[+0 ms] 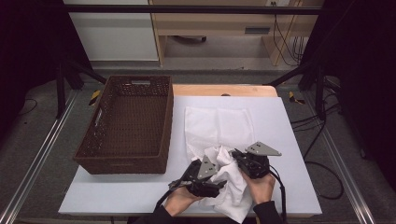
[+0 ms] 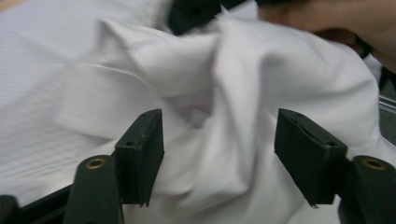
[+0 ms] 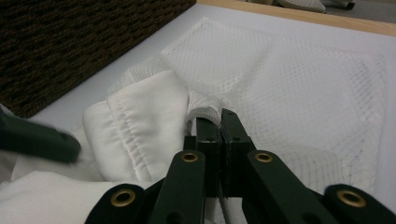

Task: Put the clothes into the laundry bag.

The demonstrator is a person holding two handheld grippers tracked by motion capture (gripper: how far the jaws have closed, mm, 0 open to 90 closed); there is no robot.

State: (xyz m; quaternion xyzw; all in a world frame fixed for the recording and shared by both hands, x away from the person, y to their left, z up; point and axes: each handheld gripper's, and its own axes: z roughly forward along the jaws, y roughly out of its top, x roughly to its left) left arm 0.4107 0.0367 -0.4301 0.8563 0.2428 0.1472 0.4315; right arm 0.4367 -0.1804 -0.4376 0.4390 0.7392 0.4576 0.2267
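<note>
We are looking at one white garment (image 1: 229, 179) being worked into one mesh bag (image 1: 219, 126), both lying on the white table (image 1: 289, 154), right of one brown wicker basket (image 1: 128, 123). The bag is lying flat toward the far side, its mouth at the near end; the garment is bunching at that mouth and trailing over the near edge of the table.

We are counting two grippers. The right gripper (image 3: 220, 122) is pinching the bag's hemmed rim (image 3: 205, 112) between fully closed jaws, lifting the mouth slightly. The left gripper (image 2: 219, 154) is standing with its jaws wide apart; a fold of the garment (image 2: 219, 116) is sitting between them, and the pads are not pressing on it.

We are judging the step in hand to be stuffing: one gripper is keeping the mouth up while the other is taking a fresh bite of cloth. The next move is calling for the left jaws to close on the fold nearest the mouth and push it far into the bag, with the right grip staying firm so that the rim is not slipping free. The basket is holding nothing that we can make out.
</note>
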